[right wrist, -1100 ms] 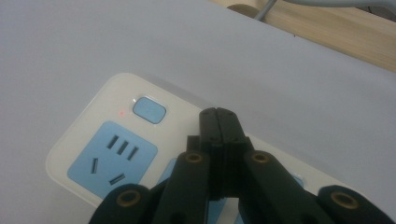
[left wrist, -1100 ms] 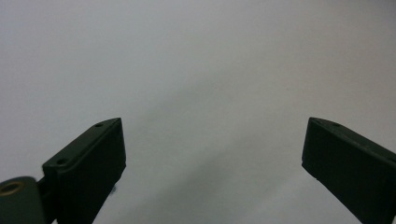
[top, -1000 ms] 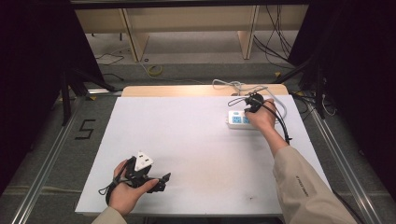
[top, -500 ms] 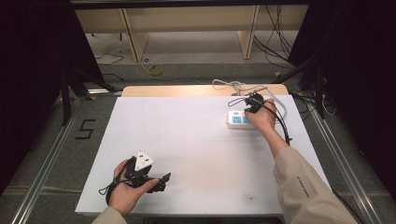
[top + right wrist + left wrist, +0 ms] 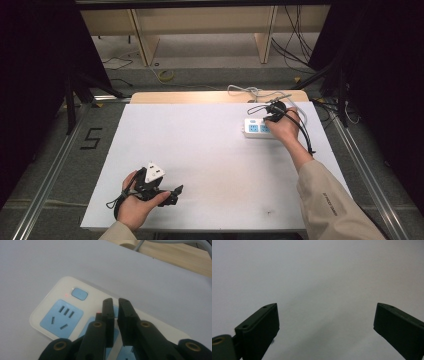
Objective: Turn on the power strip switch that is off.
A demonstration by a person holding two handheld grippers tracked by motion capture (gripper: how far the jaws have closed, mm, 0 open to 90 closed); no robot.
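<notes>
Moved: nothing since the earlier frame.
Left hand-held gripper [image 5: 176,192]: jaws wide, near tabletop [image 5: 200,165] front-left corner.
Right hand-held gripper [image 5: 114,305]: jaws narrow, empty, over power strip [image 5: 60,315].

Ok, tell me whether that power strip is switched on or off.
On, it seems. In the right gripper view small red lights glow on the power strip, one beside its blue button. The right gripper hangs over it, jaws nearly together.

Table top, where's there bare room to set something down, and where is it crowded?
The widest bare patch is the white table middle, between the left gripper near the front edge and the power strip at the back right. The back left corner is bare too. It is crowded around the strip, where the right gripper and cables sit.
</notes>
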